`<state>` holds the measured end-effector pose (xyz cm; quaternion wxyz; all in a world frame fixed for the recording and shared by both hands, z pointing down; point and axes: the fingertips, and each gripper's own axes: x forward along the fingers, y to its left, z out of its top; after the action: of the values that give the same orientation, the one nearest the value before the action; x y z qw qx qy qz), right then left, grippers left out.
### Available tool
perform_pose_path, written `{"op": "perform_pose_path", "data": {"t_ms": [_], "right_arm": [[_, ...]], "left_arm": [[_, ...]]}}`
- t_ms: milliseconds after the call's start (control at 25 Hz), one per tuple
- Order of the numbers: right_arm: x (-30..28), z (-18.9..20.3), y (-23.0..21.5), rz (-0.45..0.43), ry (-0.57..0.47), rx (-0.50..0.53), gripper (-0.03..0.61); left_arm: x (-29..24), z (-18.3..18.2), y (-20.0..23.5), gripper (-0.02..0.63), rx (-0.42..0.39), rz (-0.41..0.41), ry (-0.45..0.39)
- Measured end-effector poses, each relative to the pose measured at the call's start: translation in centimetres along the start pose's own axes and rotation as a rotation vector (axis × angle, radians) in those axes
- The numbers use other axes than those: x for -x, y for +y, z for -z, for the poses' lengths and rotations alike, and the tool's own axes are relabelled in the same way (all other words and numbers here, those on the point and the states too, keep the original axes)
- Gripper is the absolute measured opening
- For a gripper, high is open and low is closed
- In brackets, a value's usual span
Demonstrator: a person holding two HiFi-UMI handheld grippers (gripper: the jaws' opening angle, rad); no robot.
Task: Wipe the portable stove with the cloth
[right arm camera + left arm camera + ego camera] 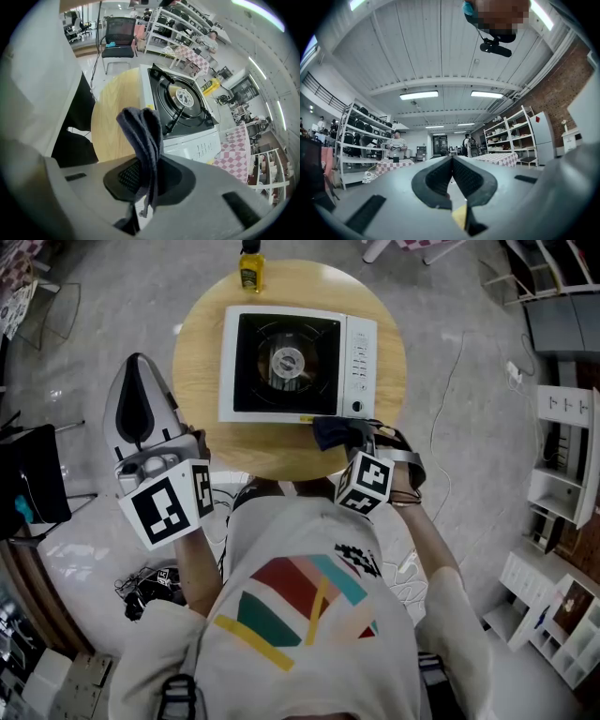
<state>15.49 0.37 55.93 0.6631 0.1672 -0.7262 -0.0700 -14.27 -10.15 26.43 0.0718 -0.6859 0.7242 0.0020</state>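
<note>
The portable stove (298, 365) is white with a black top and a round burner, and it stands on a round wooden table (202, 348). In the right gripper view the stove (187, 112) lies just ahead. My right gripper (353, 435) is at the stove's near right corner, shut on a dark blue-grey cloth (330, 432). The cloth (141, 129) stands up folded between the jaws of the right gripper (146, 157). My left gripper (141, 401) is off the table's left side and points up at the ceiling. Its jaws are shut and empty in the left gripper view (451, 163).
A yellow bottle (249, 268) stands at the table's far edge. A black office chair (117, 40) is beyond the table. White shelving (562, 474) lines the right side, with cables (141, 582) on the floor at the left.
</note>
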Motion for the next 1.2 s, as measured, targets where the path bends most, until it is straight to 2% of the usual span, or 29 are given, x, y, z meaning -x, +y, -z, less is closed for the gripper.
{"op": "perform_pose_path", "data": {"t_ms": [120,240,320,440,640,800,920,1040,1200], "right_arm": [[0.0,-0.1,0.0,-0.014,0.0,0.006,0.032],[1.7,-1.4,-1.1,-0.051,-0.05,-0.039,0.032],[3.5,-3.3,-3.8,-0.049,-0.113,-0.075,0.032],[5.0,-7.0,-8.8,-0.046,-0.189,-0.05,0.032],[5.1,-14.0,-16.8,-0.167,-0.236,0.042,0.032],[2.3,-18.9,-21.9,-0.231,-0.201,0.116,0.032],[-0.3,-21.3,-22.5,-0.335,-0.123,0.186,0.032],[-3.2,-23.3,-22.2,-0.407,-0.035,0.276,0.032],[-7.1,-25.6,-22.1,-0.441,0.031,0.319,0.032]], "left_arm": [[-0.1,0.2,0.1,0.005,-0.001,-0.006,0.0],[-0.2,-0.2,0.3,0.005,-0.01,-0.012,-0.007],[-0.4,-0.6,0.7,0.006,-0.011,-0.024,-0.02],[-0.5,-1.2,1.3,0.005,-0.014,-0.042,-0.042],[-0.1,-0.7,1.6,0.005,-0.059,-0.068,-0.034],[0.1,0.1,2.5,0.006,-0.047,-0.109,-0.01],[0.5,0.4,3.4,0.005,-0.044,-0.129,-0.007],[1.3,2.5,5.5,0.005,-0.037,-0.184,0.079],[1.7,3.7,7.9,0.005,-0.013,-0.266,0.105]]}}
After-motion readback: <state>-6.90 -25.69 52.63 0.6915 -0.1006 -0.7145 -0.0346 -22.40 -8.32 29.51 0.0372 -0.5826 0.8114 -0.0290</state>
